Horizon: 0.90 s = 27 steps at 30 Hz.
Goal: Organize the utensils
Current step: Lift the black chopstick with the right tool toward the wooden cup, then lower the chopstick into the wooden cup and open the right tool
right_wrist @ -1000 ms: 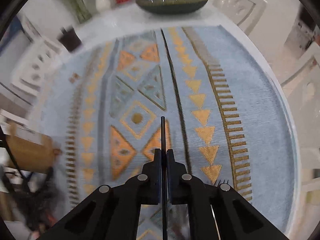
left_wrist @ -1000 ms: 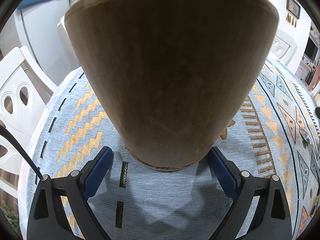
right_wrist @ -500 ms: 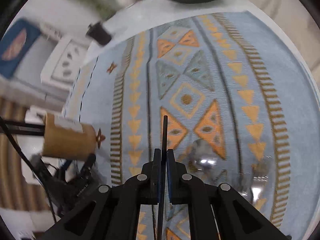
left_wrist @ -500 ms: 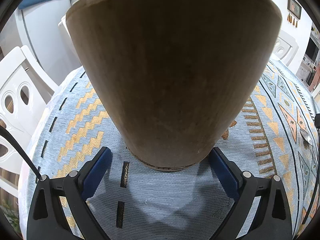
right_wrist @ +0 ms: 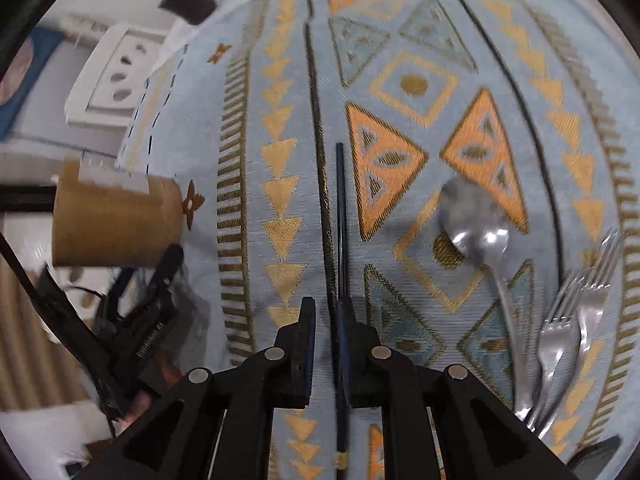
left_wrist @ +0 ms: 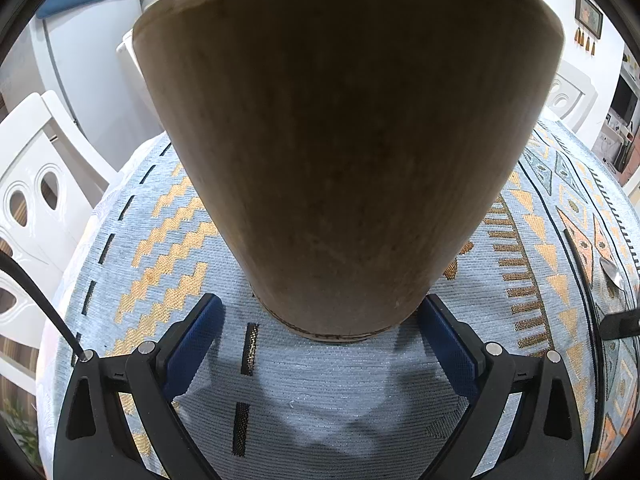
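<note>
A tall brown holder cup (left_wrist: 344,152) stands on the patterned cloth and fills the left wrist view. My left gripper (left_wrist: 320,324) is open, its blue pads on either side of the cup's base, apart from it. The cup also shows in the right wrist view (right_wrist: 116,220) at the left, with the left gripper beside it. My right gripper (right_wrist: 326,320) has its jaws slightly parted. A thin black chopstick (right_wrist: 341,216) lies between them against the right pad. A metal spoon (right_wrist: 476,224) and two forks (right_wrist: 576,320) lie on the cloth at the right.
The blue and orange patterned tablecloth (right_wrist: 280,80) covers the table. White chairs (left_wrist: 36,184) stand at the left edge of the table. A small black object (right_wrist: 188,0) sits at the table's far side. The spoon bowl (left_wrist: 612,272) shows at the right of the left wrist view.
My right gripper has swung left and lower over the cloth, bringing spoon and forks into view, and its jaws have parted from the chopstick. The left gripper has stayed around the cup.
</note>
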Tool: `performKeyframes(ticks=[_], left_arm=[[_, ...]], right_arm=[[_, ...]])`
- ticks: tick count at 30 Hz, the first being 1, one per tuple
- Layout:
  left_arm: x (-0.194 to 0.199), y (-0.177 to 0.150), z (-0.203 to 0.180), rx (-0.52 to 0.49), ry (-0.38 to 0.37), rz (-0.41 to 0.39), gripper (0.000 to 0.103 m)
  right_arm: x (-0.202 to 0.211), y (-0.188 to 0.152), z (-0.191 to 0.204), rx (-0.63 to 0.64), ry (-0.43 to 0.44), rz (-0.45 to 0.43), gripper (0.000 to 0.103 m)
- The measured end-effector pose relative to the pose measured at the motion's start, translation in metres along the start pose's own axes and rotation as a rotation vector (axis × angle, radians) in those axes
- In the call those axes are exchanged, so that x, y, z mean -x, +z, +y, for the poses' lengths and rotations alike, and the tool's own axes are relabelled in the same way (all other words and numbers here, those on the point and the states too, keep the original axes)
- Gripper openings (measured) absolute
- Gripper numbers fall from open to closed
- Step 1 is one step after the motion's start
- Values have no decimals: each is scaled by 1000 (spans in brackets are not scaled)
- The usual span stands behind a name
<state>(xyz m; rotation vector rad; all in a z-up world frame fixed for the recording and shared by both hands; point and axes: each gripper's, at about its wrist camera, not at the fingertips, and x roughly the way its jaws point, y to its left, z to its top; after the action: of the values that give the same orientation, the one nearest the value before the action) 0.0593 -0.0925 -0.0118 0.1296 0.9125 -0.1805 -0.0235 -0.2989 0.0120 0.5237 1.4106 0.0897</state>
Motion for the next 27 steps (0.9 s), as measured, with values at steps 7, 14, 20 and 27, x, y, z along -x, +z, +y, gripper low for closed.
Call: performKeyframes(ticks=[7, 14, 20, 27], left_arm=[[0, 0, 0, 0, 0, 0, 99], [0, 0, 0, 0, 0, 0, 99], [0, 0, 0, 0, 0, 0, 99], [0, 0, 0, 0, 1, 0, 99]], right_arm=[[-14, -6, 27, 91, -144, 12, 41], [-25, -24, 59, 255, -332, -91, 24], [-8, -23, 63, 289, -335, -141, 5], [64, -4, 61, 214, -72, -327, 5]])
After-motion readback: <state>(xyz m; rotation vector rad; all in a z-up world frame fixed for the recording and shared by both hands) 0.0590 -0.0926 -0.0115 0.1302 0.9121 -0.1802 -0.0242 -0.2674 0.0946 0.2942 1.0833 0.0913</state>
